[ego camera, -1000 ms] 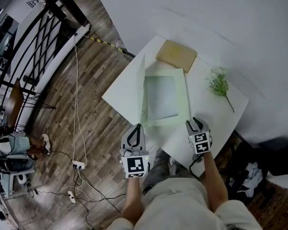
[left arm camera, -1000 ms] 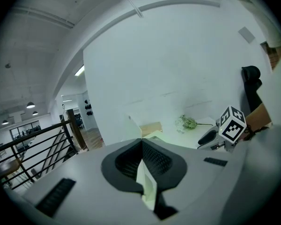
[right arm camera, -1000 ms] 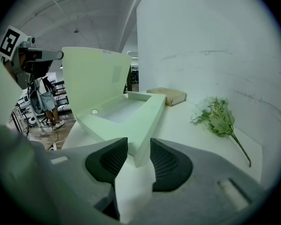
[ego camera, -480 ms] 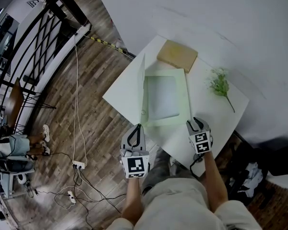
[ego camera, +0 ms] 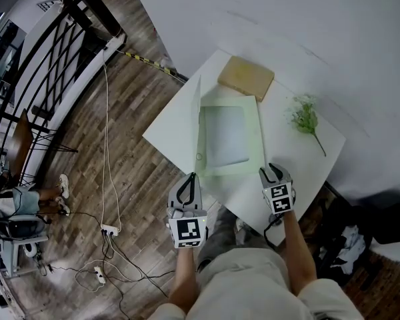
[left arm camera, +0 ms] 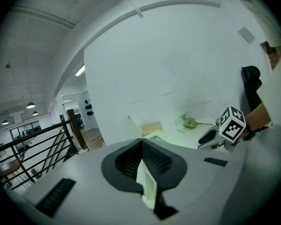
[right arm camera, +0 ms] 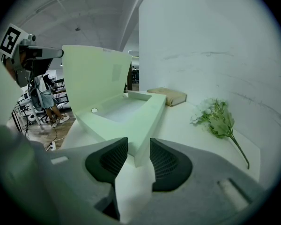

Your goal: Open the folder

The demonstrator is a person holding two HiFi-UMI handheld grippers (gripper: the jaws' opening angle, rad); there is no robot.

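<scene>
Both claws engaged: left gripper (ego camera: 192, 175) is pinched shut on the lid (ego camera: 197, 105) corner, lid upright. Right gripper (ego camera: 271, 169) clamps the folder (ego camera: 259, 132) at its near right corner, mid-table (ego camera: 300, 162). Opening looks roughly half done. Next: swing lid left, lay it flat.

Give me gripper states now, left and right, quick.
Left gripper: closed on a corner of the raised cover.
Right gripper: closed on the near corner of the base.
</scene>
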